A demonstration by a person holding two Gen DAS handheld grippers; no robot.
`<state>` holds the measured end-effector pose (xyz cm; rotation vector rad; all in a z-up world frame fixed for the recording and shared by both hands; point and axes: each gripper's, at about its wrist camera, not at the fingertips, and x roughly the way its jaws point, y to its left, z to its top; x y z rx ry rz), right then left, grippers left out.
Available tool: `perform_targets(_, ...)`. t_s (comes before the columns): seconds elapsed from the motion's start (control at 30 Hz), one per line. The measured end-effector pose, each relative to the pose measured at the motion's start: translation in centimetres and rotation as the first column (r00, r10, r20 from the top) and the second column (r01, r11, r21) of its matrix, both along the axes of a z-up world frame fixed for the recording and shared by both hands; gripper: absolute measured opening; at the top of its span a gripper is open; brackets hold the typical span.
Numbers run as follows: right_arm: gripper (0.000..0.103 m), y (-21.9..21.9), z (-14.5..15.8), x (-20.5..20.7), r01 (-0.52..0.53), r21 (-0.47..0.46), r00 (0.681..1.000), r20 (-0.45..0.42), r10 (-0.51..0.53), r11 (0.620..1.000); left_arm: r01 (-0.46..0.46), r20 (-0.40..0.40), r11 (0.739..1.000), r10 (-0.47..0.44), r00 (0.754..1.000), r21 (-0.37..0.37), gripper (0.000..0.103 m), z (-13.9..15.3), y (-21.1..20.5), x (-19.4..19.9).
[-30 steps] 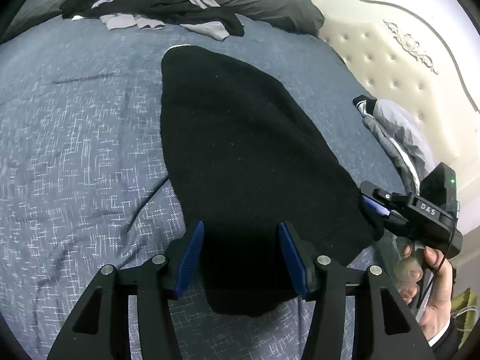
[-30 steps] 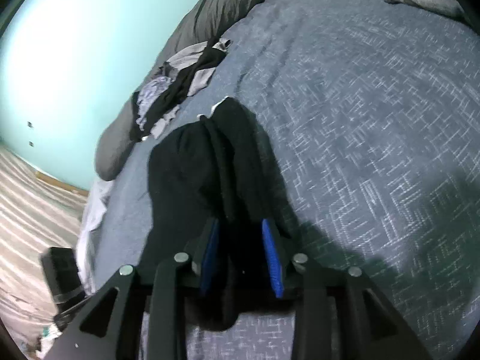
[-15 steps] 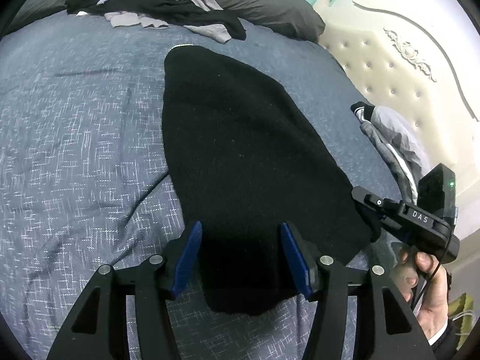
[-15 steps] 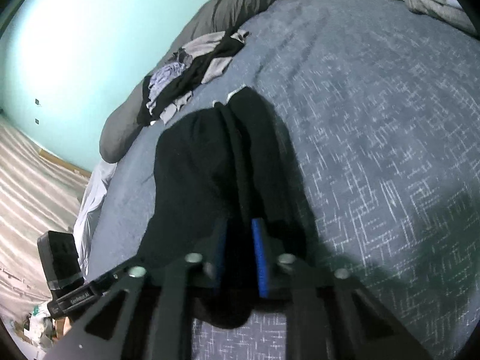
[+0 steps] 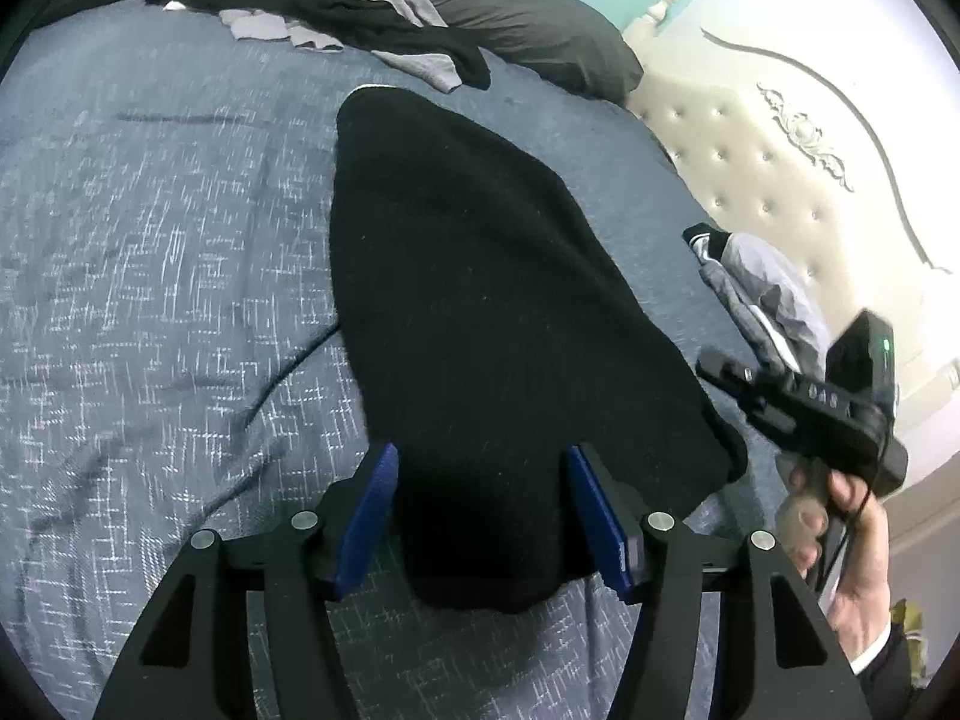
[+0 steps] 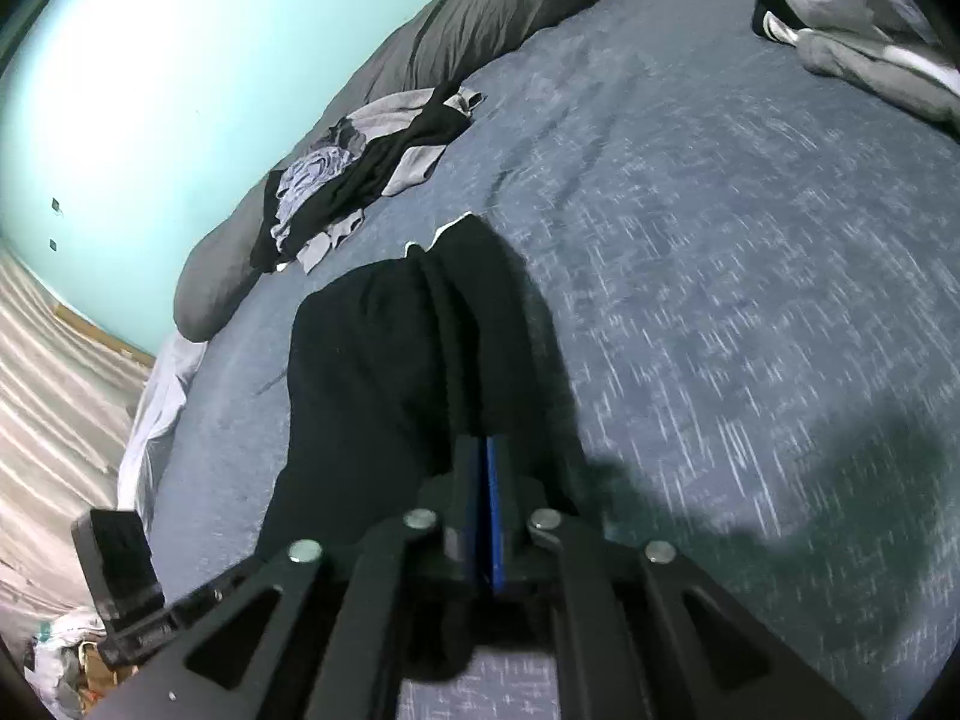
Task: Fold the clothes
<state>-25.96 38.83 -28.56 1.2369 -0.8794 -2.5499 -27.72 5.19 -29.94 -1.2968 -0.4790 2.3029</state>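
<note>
A black garment (image 5: 480,300) lies long and flat on the blue-grey bedcover (image 5: 150,270). My left gripper (image 5: 480,498) hovers over its near end. Its jaws are opening, the blue pads (image 5: 372,510) stand apart on either side of the cloth, and neither presses on it. In the right wrist view my right gripper (image 6: 483,480) is shut on a raised ridge of the black garment (image 6: 372,360) at its near right edge. The left wrist view shows the right gripper (image 5: 714,366) at the garment's right corner, with a person's hand (image 5: 840,528) holding it.
A heap of grey and black clothes (image 5: 336,6) lies at the far side against dark pillows (image 5: 528,18). A grey folded garment (image 5: 756,276) sits near the tufted headboard (image 5: 780,150). The bed's edge and the striped floor (image 6: 48,360) show at the left of the right wrist view.
My right gripper's jaws closed on the black garment's edge and pinched up a ridge of cloth. My left gripper's jaws widened a little over the near end.
</note>
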Motion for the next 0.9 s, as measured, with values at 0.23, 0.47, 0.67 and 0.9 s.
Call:
perform_targets(0.23,0.036,-1.8,2.6,-7.0,-0.159,0.142,0.987,0.027,0.157,0.977,0.004,0.001,1.0,-0.004,1.0,0.031,0.065,-0.6,-0.3,0.3)
perform_targets(0.47,0.036,-2.7,2.9,-15.0,-0.234,0.193,0.971,0.088,0.22,0.953,0.004,-0.005,1.0,-0.004,1.0,0.025,0.066,-0.6,-0.1,0.6)
perform_targets(0.67,0.036,-4.0,1.5,-19.0,-0.262,0.232,0.96,0.167,0.227,0.937,0.006,-0.007,1.0,-0.006,1.0,0.025,0.066,-0.4,-0.1,0.8)
perform_targets(0.9,0.036,-5.9,0.1,-21.6,-0.309,0.292,0.942,0.224,0.249,0.905,-0.008,-0.018,1.0,0.009,1.0,0.017,0.067,0.0,-0.9,0.9)
